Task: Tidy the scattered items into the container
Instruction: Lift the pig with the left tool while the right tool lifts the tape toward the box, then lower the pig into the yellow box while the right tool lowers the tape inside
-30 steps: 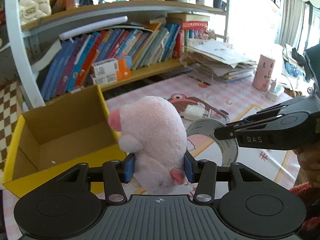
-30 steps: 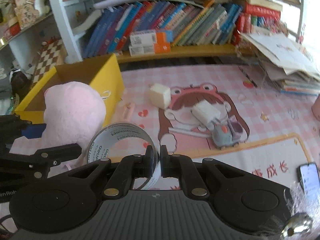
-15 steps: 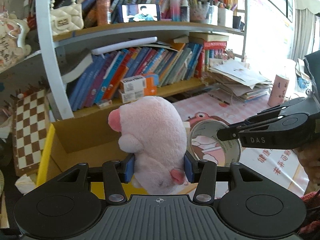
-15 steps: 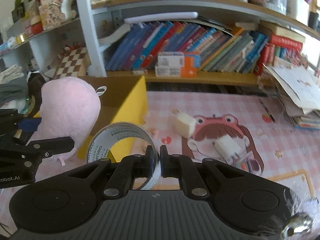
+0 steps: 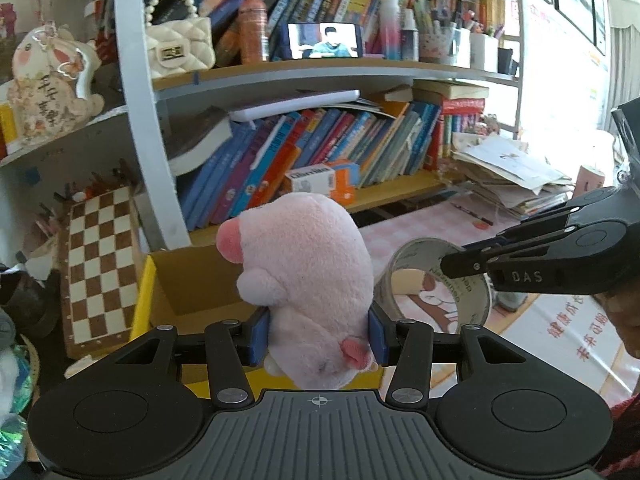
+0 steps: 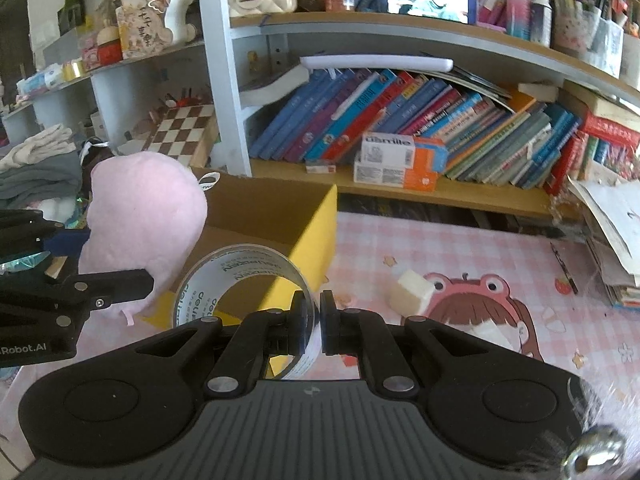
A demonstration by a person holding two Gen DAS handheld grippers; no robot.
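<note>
My left gripper [image 5: 318,338] is shut on a pink plush pig [image 5: 308,280] and holds it in the air over the near edge of the yellow cardboard box [image 5: 144,300]. The pig also shows in the right wrist view [image 6: 144,216], at the box's left side. My right gripper [image 6: 315,322] is shut on the wall of a clear tape roll [image 6: 240,280] and holds it just in front of the open box [image 6: 316,240]. The roll also shows in the left wrist view [image 5: 440,284], right of the pig.
A white cube [image 6: 412,292] and a white block [image 6: 492,330] lie on the pink checked mat [image 6: 460,248]. Behind stand a bookshelf [image 6: 400,128] and a chessboard [image 5: 100,264]. A paper pile [image 6: 612,232] sits at the right.
Both grippers have risen and moved left toward the box, carrying the pig and the tape roll. The box now sits lower and closer beneath them.
</note>
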